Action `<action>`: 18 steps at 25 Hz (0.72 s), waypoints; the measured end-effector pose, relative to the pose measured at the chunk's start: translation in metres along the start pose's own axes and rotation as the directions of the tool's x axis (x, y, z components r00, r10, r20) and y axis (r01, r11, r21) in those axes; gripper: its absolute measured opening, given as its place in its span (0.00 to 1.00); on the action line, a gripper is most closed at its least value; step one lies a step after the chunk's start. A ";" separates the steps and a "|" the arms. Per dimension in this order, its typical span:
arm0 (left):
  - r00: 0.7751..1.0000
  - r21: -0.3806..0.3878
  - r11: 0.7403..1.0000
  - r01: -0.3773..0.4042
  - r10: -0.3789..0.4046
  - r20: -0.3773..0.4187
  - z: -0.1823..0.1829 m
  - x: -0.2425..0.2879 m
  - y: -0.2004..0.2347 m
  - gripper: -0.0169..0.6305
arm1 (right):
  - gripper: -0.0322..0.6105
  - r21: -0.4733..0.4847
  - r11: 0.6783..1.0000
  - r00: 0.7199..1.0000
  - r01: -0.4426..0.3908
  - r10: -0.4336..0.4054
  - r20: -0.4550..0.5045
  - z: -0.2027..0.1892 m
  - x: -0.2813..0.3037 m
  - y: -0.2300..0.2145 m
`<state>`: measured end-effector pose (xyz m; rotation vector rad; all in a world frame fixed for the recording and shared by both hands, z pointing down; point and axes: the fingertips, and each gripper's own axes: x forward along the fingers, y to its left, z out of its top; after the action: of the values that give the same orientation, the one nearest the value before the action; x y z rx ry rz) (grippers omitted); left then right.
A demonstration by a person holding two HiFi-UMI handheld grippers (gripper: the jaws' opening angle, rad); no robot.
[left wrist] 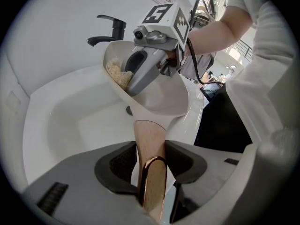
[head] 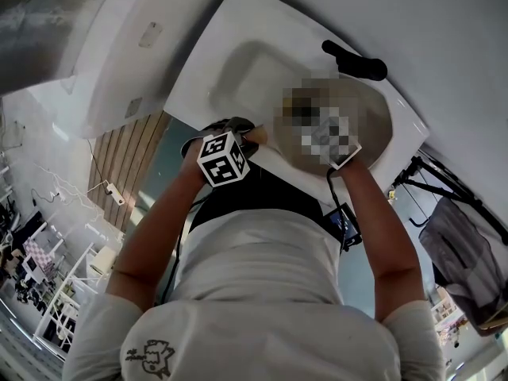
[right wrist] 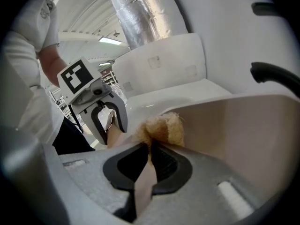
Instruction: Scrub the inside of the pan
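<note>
A beige pan [left wrist: 161,97] is held tilted over the white sink [left wrist: 65,121]. My left gripper [left wrist: 151,157] is shut on its wooden handle [left wrist: 149,137]. In the head view the left gripper [head: 234,133] is left of the pan [head: 382,121], which is partly hidden by a mosaic patch. My right gripper [right wrist: 150,153] is shut on a tan fibrous scrub sponge [right wrist: 164,128], whose strap runs back between the jaws. The sponge [left wrist: 119,75] rests against the pan's inner wall [right wrist: 243,125]. From the left gripper view, the right gripper [left wrist: 147,67] reaches into the pan from above.
A black faucet [left wrist: 110,28] stands at the sink's far side, also seen in the head view [head: 355,60]. A white wall panel [right wrist: 164,62] and a silver duct [right wrist: 140,11] rise behind the sink. Wooden flooring [head: 127,153] lies to the left.
</note>
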<state>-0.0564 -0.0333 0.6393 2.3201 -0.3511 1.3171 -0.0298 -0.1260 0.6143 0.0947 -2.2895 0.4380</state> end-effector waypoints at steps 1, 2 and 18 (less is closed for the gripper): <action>1.000 -0.001 1.000 0.000 0.000 0.000 0.000 0.000 0.000 0.31 | 0.09 0.000 1.000 1.000 -0.016 0.016 -0.007 -0.003 0.002 0.005; 1.000 -0.001 1.000 0.000 0.000 0.002 0.000 0.000 0.000 0.31 | 0.09 0.000 1.000 0.999 -0.030 0.030 -0.012 -0.006 0.004 0.011; 1.000 0.010 1.000 0.004 -0.004 -0.002 0.000 0.001 -0.004 0.31 | 0.09 0.222 0.930 0.948 -0.293 0.312 -0.055 -0.045 0.004 0.073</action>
<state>-0.0538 -0.0304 0.6396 2.3263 -0.3400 1.3223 -0.0159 -0.0422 0.6255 -0.1734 -2.1677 0.8300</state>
